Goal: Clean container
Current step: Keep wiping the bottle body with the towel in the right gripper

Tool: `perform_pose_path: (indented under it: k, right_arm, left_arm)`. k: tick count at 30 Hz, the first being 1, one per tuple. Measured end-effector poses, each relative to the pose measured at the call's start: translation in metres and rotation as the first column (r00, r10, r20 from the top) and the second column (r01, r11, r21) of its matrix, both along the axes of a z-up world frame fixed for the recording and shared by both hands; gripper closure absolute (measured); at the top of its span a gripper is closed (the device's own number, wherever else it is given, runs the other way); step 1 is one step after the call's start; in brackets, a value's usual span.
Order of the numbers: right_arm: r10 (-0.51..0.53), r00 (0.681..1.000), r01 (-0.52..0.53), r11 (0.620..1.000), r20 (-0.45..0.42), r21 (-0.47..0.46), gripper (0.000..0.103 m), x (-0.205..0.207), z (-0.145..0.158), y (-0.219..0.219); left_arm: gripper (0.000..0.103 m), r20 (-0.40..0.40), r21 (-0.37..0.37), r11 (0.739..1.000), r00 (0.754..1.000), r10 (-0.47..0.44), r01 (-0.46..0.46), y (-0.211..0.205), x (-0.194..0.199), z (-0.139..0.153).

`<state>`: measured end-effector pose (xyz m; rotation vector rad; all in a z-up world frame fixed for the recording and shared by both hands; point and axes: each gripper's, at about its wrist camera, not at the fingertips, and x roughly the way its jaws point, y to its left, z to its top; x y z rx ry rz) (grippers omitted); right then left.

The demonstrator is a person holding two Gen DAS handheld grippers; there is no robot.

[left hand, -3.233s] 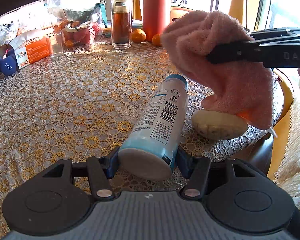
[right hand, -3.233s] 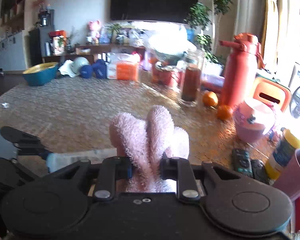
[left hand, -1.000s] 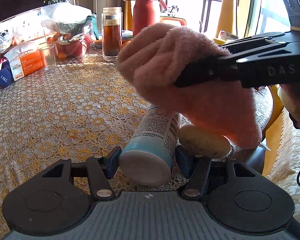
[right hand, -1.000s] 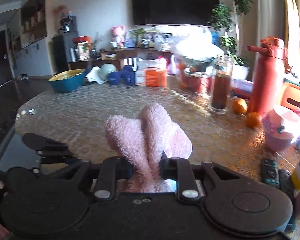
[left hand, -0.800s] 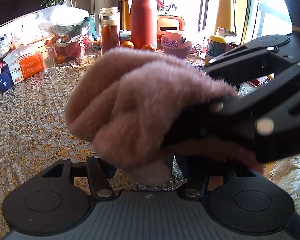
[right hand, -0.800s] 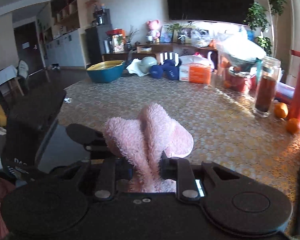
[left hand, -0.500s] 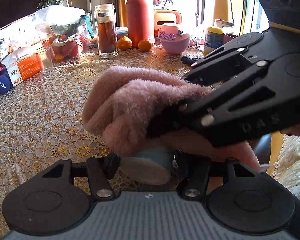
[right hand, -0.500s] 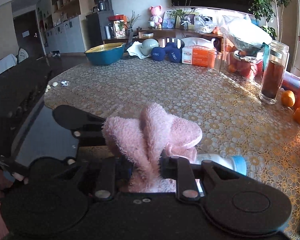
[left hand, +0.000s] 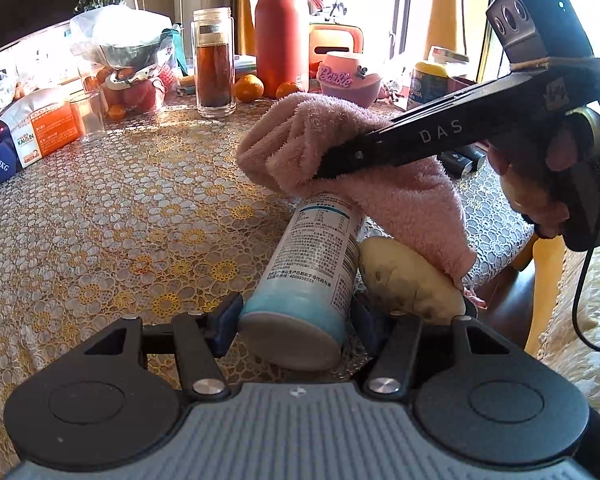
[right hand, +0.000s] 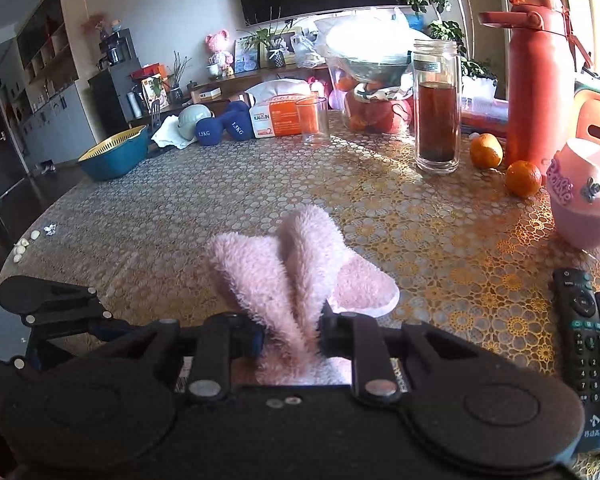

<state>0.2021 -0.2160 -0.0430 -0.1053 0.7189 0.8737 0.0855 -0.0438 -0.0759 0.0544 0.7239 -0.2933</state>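
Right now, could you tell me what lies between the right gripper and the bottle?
The pink towel: the right gripper is shut on it, and it drapes over the far end of the bottle. The left wrist view shows this.

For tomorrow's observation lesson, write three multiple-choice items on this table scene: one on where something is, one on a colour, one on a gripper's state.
1. Where does the pale rounded lump lie?
A. Right beside the bottle
B. Inside the glass jar
C. On the remote controls

2. What colour is the fluffy cloth?
A. Green
B. Pink
C. Black

3. How is the left gripper?
A. Open and empty
B. Shut on the cloth
C. Shut on the light blue bottle

Key: 1 A, it lies against the bottle's right side; 2 B, pink in both views; 3 C, its pads clamp the bottle's base while the right gripper holds the cloth.
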Motion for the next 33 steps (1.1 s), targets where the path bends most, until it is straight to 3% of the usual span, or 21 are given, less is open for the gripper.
perform_pose_path:
  k: [3, 8, 12, 22, 25, 26, 30, 33]
  right_arm:
    - [-0.011, 1.0, 0.011, 1.0, 0.012, -0.008, 0.081, -0.001, 0.0, 0.002]
    - [-0.023, 1.0, 0.023, 1.0, -0.006, 0.015, 0.081, -0.001, -0.001, -0.004]
    - [-0.02, 1.0, 0.02, 1.0, 0.001, 0.015, 0.081, -0.004, 0.0, -0.005]
    - [-0.096, 0.995, 0.096, 0.995, 0.007, -0.004, 0.08, -0.004, -0.003, -0.027]
    - [-0.179, 0.977, 0.192, 0.974, 0.118, -0.116, 0.081, -0.007, 0.002, -0.026]
    - [-0.191, 0.973, 0.206, 0.972, 0.129, -0.11, 0.081, -0.008, 0.006, -0.029]
    - [-0.132, 0.978, 0.141, 0.989, 0.16, -0.048, 0.082, -0.023, 0.031, -0.031]
    - [-0.034, 0.988, 0.031, 0.999, 0.148, 0.022, 0.082, -0.038, 0.045, -0.023]
  left_arm:
    - [0.045, -0.009, -0.096, 0.995, 1.0, 0.007, -0.008, 0.01, 0.001, 0.004]
    - [0.045, -0.053, -0.17, 0.985, 0.998, 0.019, -0.028, 0.018, 0.008, 0.004]
    - [0.044, -0.08, -0.169, 0.985, 0.997, 0.024, -0.037, 0.017, 0.01, 0.0]
    - [0.045, -0.024, -0.068, 0.998, 1.0, 0.002, -0.004, 0.003, 0.002, 0.003]
    - [0.045, -0.032, -0.072, 0.997, 0.999, 0.004, -0.006, 0.004, 0.002, 0.001]
    - [0.045, -0.033, -0.073, 0.997, 0.999, 0.004, -0.006, 0.004, 0.002, 0.001]
    - [0.045, -0.029, -0.067, 0.998, 1.0, 0.004, -0.006, 0.003, 0.002, 0.001]
    - [0.045, -0.02, -0.057, 0.998, 1.0, 0.003, -0.004, 0.001, 0.0, 0.001]
